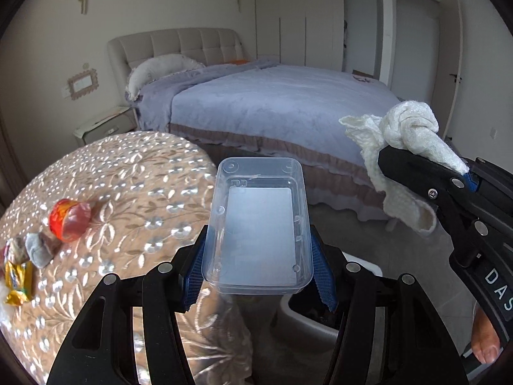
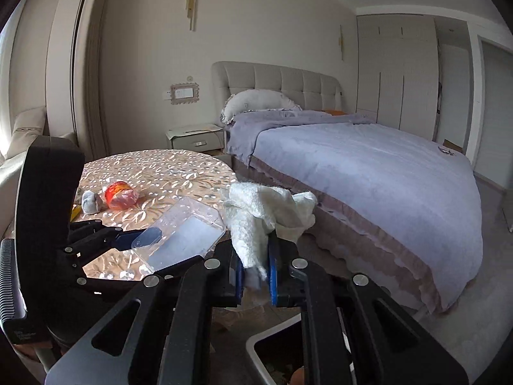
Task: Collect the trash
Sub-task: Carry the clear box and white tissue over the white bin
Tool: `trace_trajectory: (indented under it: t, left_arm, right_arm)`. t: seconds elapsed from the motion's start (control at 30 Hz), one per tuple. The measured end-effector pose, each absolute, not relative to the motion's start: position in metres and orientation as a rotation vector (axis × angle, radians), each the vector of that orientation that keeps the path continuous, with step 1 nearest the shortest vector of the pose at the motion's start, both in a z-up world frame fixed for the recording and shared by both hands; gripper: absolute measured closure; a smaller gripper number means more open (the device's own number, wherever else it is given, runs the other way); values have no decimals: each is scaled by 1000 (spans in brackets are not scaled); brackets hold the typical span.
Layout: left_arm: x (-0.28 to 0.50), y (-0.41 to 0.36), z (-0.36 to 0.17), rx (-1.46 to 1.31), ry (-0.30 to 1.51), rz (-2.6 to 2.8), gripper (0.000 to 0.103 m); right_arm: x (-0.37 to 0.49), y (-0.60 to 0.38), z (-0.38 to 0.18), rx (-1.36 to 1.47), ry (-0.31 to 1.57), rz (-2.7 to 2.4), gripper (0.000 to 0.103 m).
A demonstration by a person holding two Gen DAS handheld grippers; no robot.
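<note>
My left gripper (image 1: pixel 256 276) is shut on a clear plastic container (image 1: pixel 259 224), its blue pads (image 1: pixel 194 276) pressing both long sides. It holds the container level, past the edge of the round table (image 1: pixel 112 176) and above a white trash bin (image 1: pixel 307 317). My right gripper (image 2: pixel 256 272) is shut on a crumpled white cloth (image 2: pixel 266 215), which flops over its fingertips. In the left wrist view the right gripper (image 1: pixel 394 160) and its cloth (image 1: pixel 404 128) hang at the right. The right wrist view shows the left gripper (image 2: pixel 154 250) with the container (image 2: pixel 182 237) at the left, and the bin (image 2: pixel 256 346) below.
On the flowered tablecloth (image 2: pixel 160 166) lie an orange jelly cup (image 1: pixel 69 219), a grey wad (image 1: pixel 38 248) and a yellow wrapper (image 1: pixel 17 282). A bed with a lilac cover (image 2: pixel 368 176) fills the right. A nightstand (image 2: pixel 195 138) stands behind. A bare foot (image 1: pixel 485 343) is on the floor.
</note>
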State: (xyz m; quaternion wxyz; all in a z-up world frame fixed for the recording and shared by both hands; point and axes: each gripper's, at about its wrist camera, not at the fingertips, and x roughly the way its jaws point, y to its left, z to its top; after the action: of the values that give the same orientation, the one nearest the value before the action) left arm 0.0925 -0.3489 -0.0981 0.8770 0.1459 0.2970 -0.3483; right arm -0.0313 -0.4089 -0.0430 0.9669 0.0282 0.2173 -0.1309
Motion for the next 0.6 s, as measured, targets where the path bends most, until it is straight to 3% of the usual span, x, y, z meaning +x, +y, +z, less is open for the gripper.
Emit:
trace_trajectory:
  t: [0.6]
  left_arm:
    - [78, -463, -185, 485, 808, -882, 46]
  right_arm:
    - [-36, -493, -104, 185, 553, -385, 90]
